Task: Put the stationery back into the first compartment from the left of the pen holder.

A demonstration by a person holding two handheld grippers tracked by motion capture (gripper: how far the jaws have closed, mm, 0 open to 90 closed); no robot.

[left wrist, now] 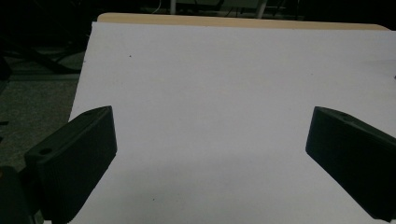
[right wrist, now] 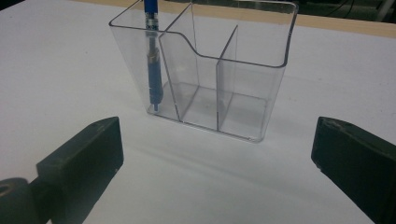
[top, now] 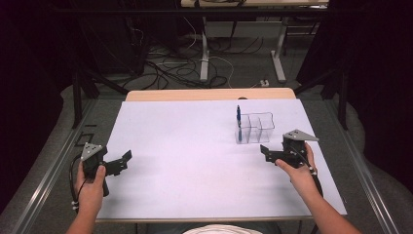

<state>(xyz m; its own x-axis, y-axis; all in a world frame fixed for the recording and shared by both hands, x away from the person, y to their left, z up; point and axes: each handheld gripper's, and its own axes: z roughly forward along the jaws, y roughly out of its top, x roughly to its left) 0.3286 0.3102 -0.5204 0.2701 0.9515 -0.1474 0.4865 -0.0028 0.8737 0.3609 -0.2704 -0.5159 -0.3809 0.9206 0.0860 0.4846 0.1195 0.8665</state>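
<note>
A clear plastic organiser [top: 255,128] [right wrist: 243,74] with three compartments stands on the white table sheet [top: 195,156], right of centre. A blue pen [top: 238,117] [right wrist: 152,70] stands upright in its left compartment. My right gripper [top: 265,152] [right wrist: 215,158] hovers just in front of the organiser, open, nothing between its jaws. My left gripper [top: 127,158] [left wrist: 210,154] is held near the sheet's left edge, open and empty, facing bare white sheet.
The wooden table edge [top: 209,94] shows beyond the sheet. Behind it are table legs [top: 204,58] and cables on the floor [top: 170,68]. The person's forearms come in from the bottom. Bare sheet lies between the two grippers.
</note>
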